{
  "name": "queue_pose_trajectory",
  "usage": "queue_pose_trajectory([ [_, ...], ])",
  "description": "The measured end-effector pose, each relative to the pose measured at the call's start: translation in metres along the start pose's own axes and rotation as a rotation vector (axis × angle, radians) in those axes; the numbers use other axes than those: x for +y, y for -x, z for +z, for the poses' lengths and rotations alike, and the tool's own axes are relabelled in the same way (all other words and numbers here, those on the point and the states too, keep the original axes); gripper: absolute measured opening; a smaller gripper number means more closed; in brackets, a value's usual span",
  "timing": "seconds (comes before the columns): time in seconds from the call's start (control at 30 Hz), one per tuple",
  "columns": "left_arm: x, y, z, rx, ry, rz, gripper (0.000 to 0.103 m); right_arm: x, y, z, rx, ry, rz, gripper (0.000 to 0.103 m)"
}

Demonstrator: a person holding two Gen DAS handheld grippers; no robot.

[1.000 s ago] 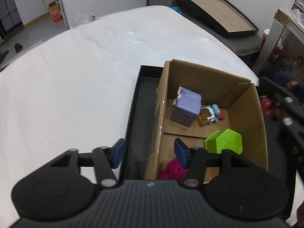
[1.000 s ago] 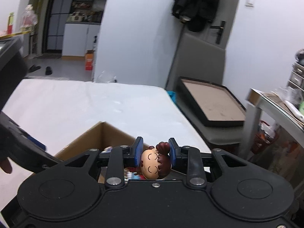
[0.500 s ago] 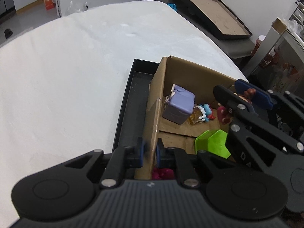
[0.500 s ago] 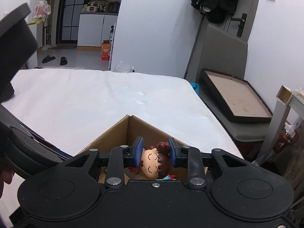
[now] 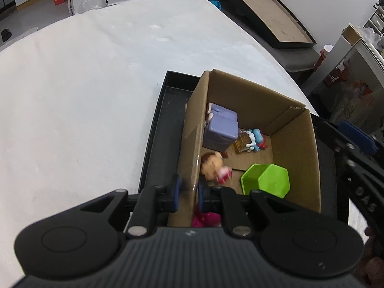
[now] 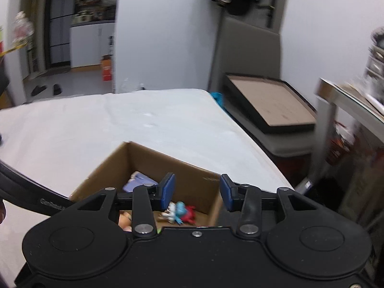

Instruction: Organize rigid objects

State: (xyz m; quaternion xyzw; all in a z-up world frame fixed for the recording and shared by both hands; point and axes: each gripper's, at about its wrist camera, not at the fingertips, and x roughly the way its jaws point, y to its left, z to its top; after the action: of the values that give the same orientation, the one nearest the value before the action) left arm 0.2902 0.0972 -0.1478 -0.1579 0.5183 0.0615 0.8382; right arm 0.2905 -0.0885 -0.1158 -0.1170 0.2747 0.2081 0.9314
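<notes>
The cardboard box is sitting on the white worktop, its near wall clamped in the left claw. The right claw is hanging spread above it, the doll figurine lying blurred inside, just beyond the left claw.

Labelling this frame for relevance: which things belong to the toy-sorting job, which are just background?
Job:
- brown cardboard box, wall clamped by left gripper
- brown-haired doll figure, lying in the box
- purple plastic cube
- green hexagonal plastic container
- blue-and-red small figure
- magenta toy
- right gripper, open

Background:
- black shallow tray under the box
- black framed board
- orange carton
</notes>
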Motion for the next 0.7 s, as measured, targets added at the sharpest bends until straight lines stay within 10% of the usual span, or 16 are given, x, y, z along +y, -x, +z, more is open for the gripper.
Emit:
queue_pose_trajectory([
  [0.43, -0.017, 0.037, -0.008, -0.021, -0.086, 0.006, 0.015, -0.019, 0.034, -0.013, 0.063, -0.164, 0.027, 0.05],
  [0.7, -0.023, 0.078, -0.018, -0.058, -0.103, 0.017, 0.017, -0.031, 0.062, -0.017, 0.086, -0.271, 0.045, 0.073],
])
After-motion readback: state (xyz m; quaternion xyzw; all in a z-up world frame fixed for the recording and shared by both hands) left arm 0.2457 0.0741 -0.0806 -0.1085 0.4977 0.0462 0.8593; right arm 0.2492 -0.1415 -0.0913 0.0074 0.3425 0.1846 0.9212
